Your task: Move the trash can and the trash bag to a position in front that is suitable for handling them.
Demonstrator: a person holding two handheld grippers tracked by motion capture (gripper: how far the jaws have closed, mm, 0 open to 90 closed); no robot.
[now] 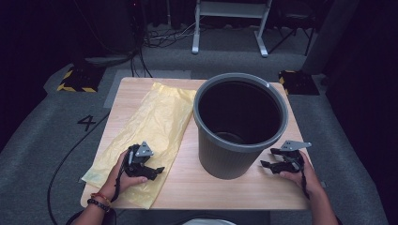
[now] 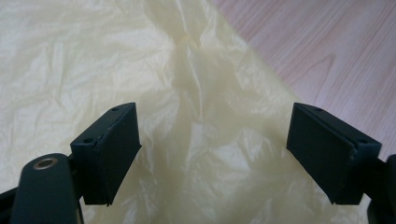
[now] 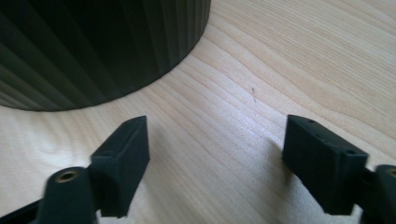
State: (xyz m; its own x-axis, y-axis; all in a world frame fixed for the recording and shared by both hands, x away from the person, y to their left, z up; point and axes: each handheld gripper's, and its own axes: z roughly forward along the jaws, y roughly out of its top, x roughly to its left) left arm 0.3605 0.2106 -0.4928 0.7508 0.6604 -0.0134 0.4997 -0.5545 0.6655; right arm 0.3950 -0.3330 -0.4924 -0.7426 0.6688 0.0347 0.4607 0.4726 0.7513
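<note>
**Two open grippers, one thin bag, one ribbed bin**

Two things share the pale wooden table (image 1: pixel 187 187) with us: a yellow plastic bag (image 1: pixel 150 122) and a grey bin (image 1: pixel 239 124). The bag lies flat along the left half, long and roughly rectangular, its film thin, crinkled and slightly see-through, with soft creases running across it. The bin stands upright just beside the bag's right edge, round, tapering toward its base, with a smooth thick rim and fine vertical ribs down its wall.

We hold the left gripper (image 1: pixel 157 171) low over the near end of the bag; its jaws stand wide apart, released, with wrinkled film lying between them and nothing pinched. We hold the right gripper (image 1: pixel 267 165) on the bare wood near the bin's foot, jaws likewise spread and gripping nothing, the grain of the tabletop plain between the flat black pads.
</note>
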